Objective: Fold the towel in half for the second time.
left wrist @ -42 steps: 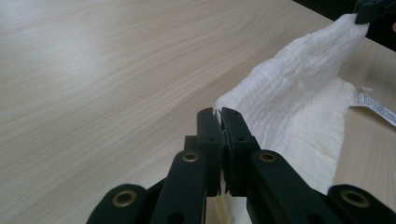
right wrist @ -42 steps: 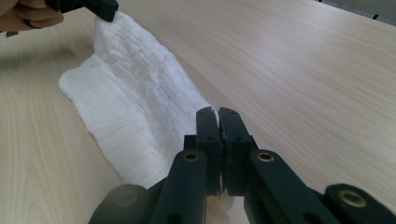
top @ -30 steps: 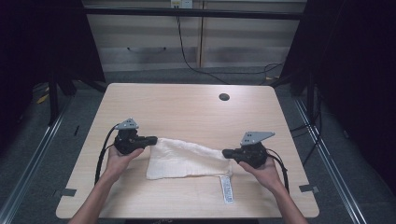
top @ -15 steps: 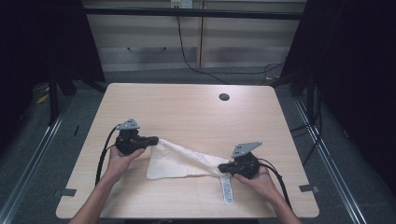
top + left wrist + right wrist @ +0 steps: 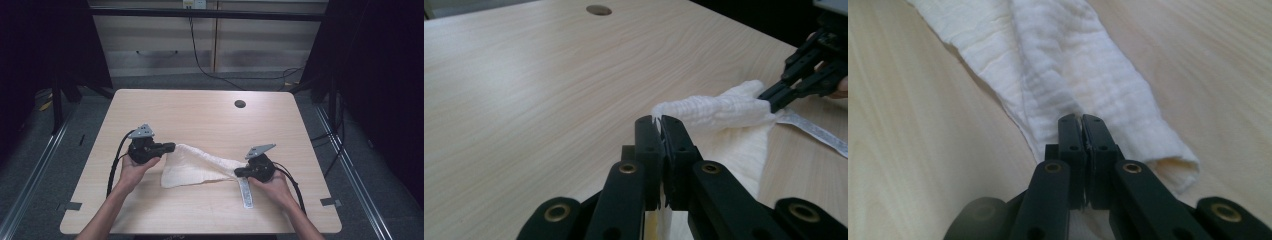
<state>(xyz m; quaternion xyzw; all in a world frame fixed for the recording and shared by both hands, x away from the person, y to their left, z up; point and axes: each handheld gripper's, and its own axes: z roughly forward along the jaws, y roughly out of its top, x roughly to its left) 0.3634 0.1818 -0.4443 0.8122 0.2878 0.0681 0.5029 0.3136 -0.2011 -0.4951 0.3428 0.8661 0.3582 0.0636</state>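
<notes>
The right gripper (image 5: 238,173), clamped on the cloth (image 5: 192,167), has sunk toward the worktop (image 5: 200,115) and nearer the person, pulling that cloth end down and twisting it narrower.

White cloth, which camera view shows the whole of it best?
The high view: the white cloth shows whole, stretched between both grippers. The left gripper view shows one bunched end; the right gripper view shows a close folded stretch.

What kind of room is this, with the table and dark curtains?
Probably a lab recording station: a bare wooden table with a cable hole, dark curtains on both sides, and cables trailing on the floor.
</notes>
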